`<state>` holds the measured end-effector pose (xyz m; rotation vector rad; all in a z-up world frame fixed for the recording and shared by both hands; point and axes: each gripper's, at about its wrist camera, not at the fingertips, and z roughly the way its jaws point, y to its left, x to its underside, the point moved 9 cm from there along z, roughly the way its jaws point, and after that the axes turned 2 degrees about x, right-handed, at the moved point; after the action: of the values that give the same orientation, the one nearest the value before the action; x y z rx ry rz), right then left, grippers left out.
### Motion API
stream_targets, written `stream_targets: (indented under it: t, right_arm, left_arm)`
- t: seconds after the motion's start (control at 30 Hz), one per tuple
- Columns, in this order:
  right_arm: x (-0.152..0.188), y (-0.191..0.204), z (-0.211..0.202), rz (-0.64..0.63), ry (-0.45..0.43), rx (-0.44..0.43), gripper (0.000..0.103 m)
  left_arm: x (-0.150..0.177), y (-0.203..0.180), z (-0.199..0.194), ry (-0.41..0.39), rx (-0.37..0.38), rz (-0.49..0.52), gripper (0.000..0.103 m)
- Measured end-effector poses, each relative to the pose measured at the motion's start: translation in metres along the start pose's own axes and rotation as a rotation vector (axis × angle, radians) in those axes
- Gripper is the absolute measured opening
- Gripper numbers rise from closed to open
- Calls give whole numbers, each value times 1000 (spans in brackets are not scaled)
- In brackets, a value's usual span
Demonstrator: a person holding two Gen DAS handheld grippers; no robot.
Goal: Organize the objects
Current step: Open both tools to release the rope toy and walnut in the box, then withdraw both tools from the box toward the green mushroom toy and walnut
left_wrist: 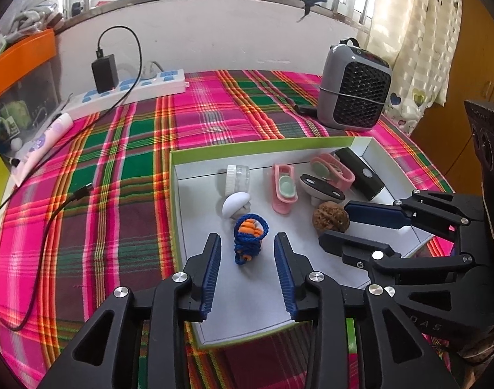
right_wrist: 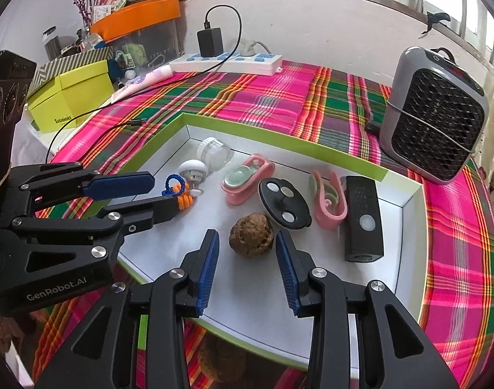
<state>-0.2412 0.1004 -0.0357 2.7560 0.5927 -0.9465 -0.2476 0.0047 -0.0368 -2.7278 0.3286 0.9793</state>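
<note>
Both tools stood narrowly parted inside the tray (left_wrist: 179, 201): left tool (left_wrist: 248, 243) flanked the blue-orange cord bundle (left_wrist: 249, 236), right tool (right_wrist: 248, 243) flanked the walnut (right_wrist: 251, 236), which lay at the bundle's three o'clock.

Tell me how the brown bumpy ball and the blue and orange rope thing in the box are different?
The walnut is brown, round and wrinkly-hard looking; the rope bundle is blue cord wound around orange pieces, longer than it is wide. The walnut sits between the right gripper's open jaws; the rope bundle sits between the left gripper's. Both lie loose on the floor of the white box, with neither one squeezed.
</note>
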Motion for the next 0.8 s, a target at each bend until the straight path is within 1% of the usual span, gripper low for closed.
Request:
stream_targets:
  t: [0.33, 0.8]
  right_arm:
    - [5, -2, -17, 29, -30, 11, 38]
    - [18, -3, -44, 76, -79, 35, 38]
  left_arm:
    - [4, -3, -20, -35, 12, -23, 33]
    - [18, -13, -46, -72, 36, -46, 33]
